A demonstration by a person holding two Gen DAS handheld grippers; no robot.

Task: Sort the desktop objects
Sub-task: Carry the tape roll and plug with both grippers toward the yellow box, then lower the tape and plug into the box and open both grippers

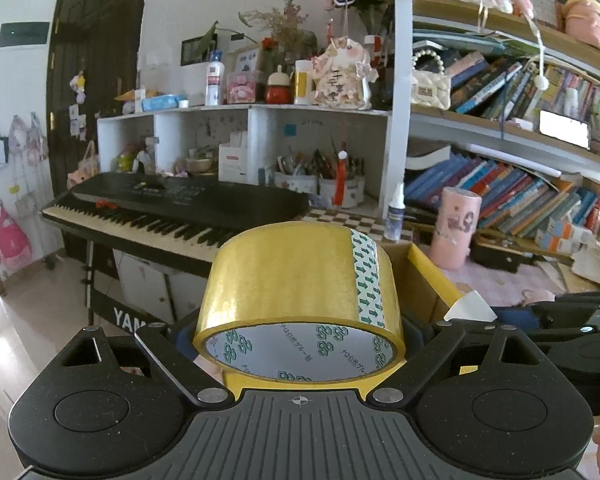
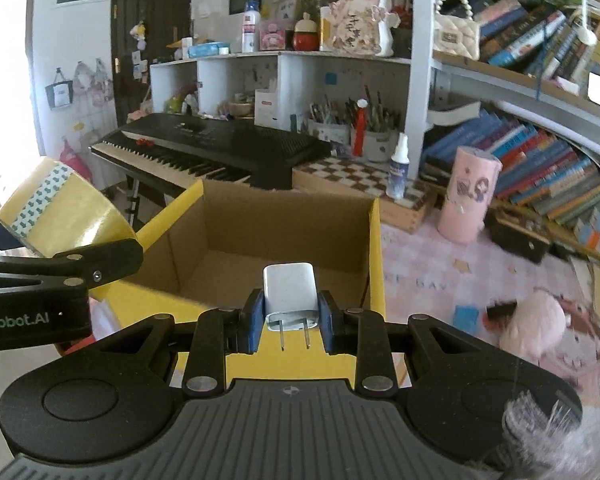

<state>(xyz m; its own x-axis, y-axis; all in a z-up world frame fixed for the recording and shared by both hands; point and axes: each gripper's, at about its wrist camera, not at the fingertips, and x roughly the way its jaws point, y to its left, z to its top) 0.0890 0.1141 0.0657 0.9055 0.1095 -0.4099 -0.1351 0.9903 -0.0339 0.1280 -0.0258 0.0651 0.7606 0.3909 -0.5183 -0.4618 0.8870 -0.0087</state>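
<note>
box: an open cardboard box [image 2: 284,236] with yellow flaps sits on the desk. every place below is told from this box.
right gripper: the right gripper [image 2: 287,320] is closed most of the way. its blue pads [image 2: 249,326] pinch a white plug charger [image 2: 289,294] on both sides.
charger place: the charger hangs just above the near edge of the box, close to the open middle. its two metal pins point back toward the camera and its long side points ahead into the box.
left gripper: the left gripper [image 1: 300,344] is spread wide around a roll of yellow packing tape [image 1: 298,300] and grips it by the sides.
tape place: the tape is up in the air by the left flap of the box, outside it. the roll's hole faces back toward the left camera.
who is nearer: the right gripper is nearer the open box. i think the charger only needs to go a little forward and down, while the tape must go across to the right first.
hard to see: the left fingertips hide behind the tape. the near part of the box floor hides behind the charger and right gripper. a pink fluffy toy [image 2: 534,326] right of the box is blurry.
</note>
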